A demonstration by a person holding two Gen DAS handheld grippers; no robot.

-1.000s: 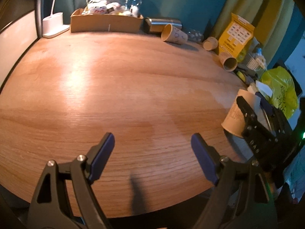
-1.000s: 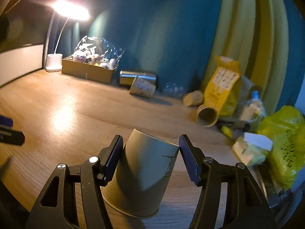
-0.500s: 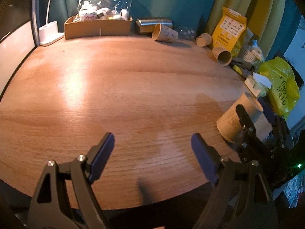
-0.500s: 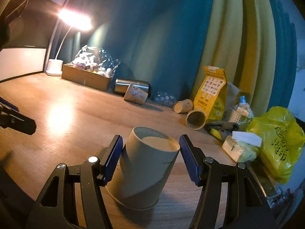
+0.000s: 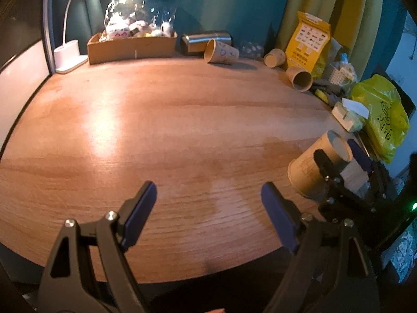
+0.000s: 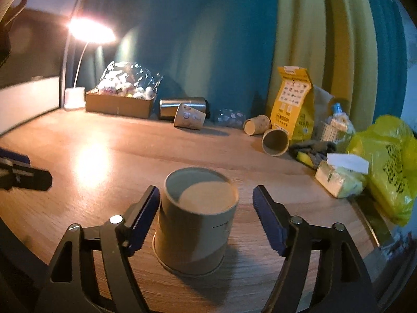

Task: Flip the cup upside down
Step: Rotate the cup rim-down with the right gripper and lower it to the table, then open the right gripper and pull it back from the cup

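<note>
A brown paper cup [image 6: 194, 224] stands upside down on the wooden table [image 6: 91, 161], its base up and its rim on the wood. My right gripper [image 6: 206, 219] is open around it; the left pad [image 6: 143, 219] is at or near the cup wall and the right pad stands clear of it. The cup also shows in the left wrist view [image 5: 310, 167] at the table's right edge, with the right gripper [image 5: 338, 167] around it. My left gripper [image 5: 208, 214] is open and empty over the table's front edge.
Several paper cups lie on their sides at the back [image 6: 189, 117] [image 6: 275, 138]. A cardboard box [image 6: 118, 104], a steel flask [image 6: 182, 105], a lamp [image 6: 75, 96], a yellow bag [image 6: 293, 101] and a yellow plastic bag [image 6: 388, 164] line the back and right.
The cup went from tilted in the shut right gripper to standing flat on the table. The right jaws have opened and let it go. The left gripper has stayed open.
</note>
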